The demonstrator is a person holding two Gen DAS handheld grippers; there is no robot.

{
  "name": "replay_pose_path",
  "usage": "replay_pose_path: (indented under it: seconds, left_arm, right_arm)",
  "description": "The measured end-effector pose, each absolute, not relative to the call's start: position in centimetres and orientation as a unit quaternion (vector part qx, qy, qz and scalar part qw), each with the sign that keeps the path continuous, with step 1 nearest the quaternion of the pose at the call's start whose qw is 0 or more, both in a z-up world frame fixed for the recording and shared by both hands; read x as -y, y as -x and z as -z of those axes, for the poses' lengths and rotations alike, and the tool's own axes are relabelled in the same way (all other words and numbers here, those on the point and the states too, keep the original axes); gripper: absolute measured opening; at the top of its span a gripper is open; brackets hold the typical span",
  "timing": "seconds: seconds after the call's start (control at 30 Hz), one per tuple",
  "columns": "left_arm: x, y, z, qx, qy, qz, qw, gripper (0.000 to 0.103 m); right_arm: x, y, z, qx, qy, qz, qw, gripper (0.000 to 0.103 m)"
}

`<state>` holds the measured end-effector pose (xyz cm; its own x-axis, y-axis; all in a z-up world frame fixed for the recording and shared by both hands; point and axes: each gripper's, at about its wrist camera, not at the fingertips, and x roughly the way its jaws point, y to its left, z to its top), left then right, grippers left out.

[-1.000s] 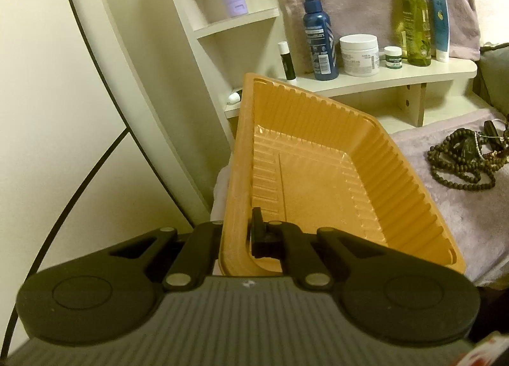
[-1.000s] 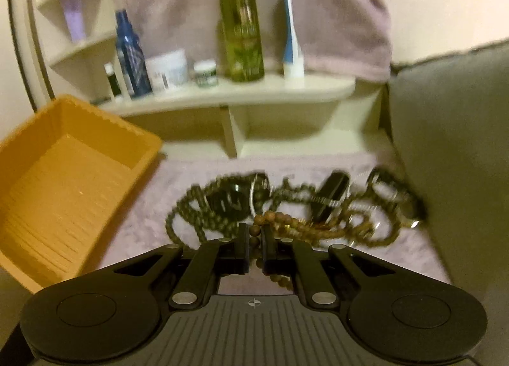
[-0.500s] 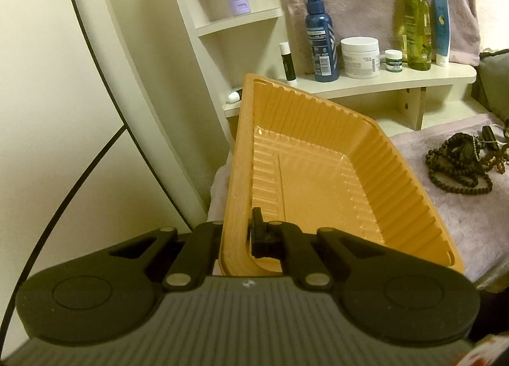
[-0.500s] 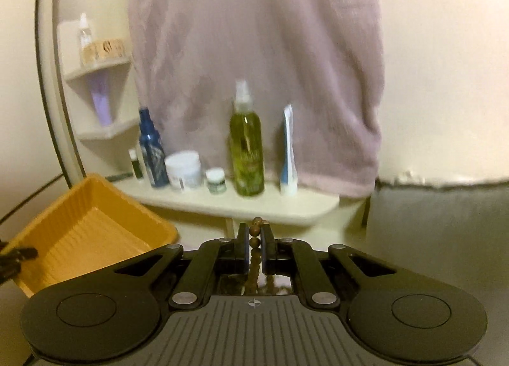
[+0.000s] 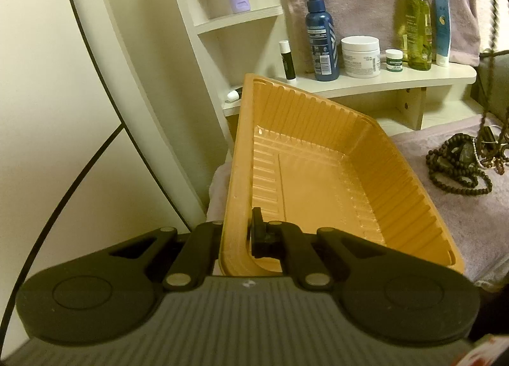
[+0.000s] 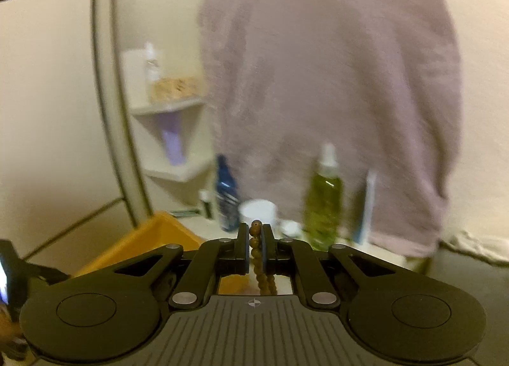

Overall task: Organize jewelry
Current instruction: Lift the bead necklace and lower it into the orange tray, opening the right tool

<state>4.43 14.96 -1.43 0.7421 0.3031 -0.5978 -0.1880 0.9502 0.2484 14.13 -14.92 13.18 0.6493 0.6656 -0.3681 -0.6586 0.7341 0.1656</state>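
Observation:
My left gripper (image 5: 238,232) is shut on the near rim of an empty orange plastic tray (image 5: 318,181) and holds it tilted. A pile of dark bead necklaces and other jewelry (image 5: 461,162) lies on the mauve towel (image 5: 470,222) to the tray's right. My right gripper (image 6: 255,238) is shut on a brown wooden bead strand (image 6: 256,245) and holds it high; the strand hangs below, seen in the left wrist view (image 5: 493,16) at the right edge. A corner of the tray (image 6: 152,238) shows low left in the right wrist view.
A white shelf (image 5: 381,82) behind the tray carries a blue spray bottle (image 5: 319,38), a white cream jar (image 5: 361,55), a green bottle (image 5: 416,22) and a tube. A mauve towel hangs on the wall (image 6: 334,95). A corner shelf unit stands at left.
My right gripper has risen from the jewelry pile with the brown bead strand, its view swinging up to the wall. The left gripper and tray have barely moved.

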Motion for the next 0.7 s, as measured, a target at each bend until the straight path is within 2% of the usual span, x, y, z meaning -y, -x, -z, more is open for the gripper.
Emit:
replay_pose_path:
  seconds: [0.23, 0.7]
  left_arm:
    - [-15.0, -4.5, 1.4, -0.336, -0.084, -0.131, 0.929, 0.003]
    - [-15.3, -4.7, 1.5, -0.34, -0.074, -0.131, 0.928, 0.003]
  right_arm:
    - [9.9, -14.2, -13.5, -0.204, -0.031, -0.435, 0.876, 0.007]
    - [2.3, -15.6, -2.2, -0.352, 0.002, -0.465, 0.812, 0.007]
